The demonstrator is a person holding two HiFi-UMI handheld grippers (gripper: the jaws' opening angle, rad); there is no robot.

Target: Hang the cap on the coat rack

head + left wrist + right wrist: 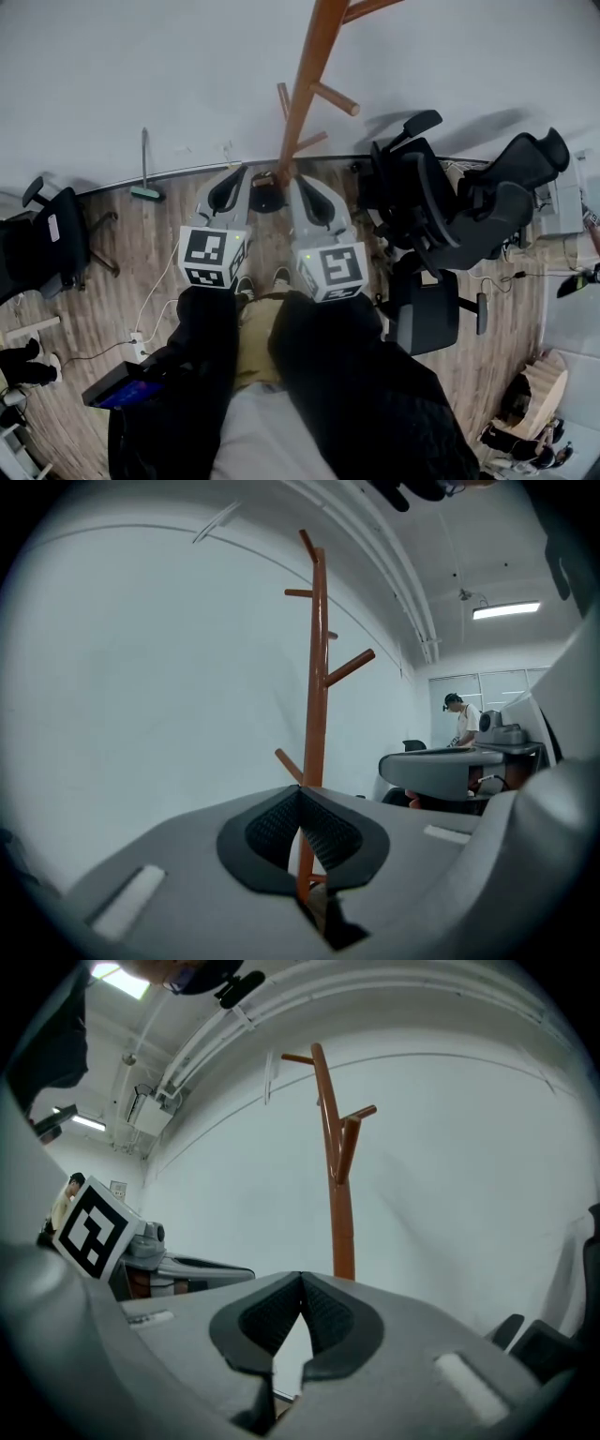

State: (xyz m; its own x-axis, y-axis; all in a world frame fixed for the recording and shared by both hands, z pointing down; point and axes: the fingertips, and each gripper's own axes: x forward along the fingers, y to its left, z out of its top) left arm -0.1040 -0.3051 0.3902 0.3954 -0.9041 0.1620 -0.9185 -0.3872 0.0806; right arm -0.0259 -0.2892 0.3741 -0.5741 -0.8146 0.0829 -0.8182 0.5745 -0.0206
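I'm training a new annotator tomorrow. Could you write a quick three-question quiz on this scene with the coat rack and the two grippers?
1. True or false: the left gripper grips a cap.
2. Where is the tall orange-brown wooden coat rack? A: upright ahead of both grippers, by the white wall. B: lying flat on the floor. C: on a desk.
3. Fill in: the jaws of the right gripper are ___.

Key: 1 false, its jaws are shut on nothing. 2 A. 3 shut.
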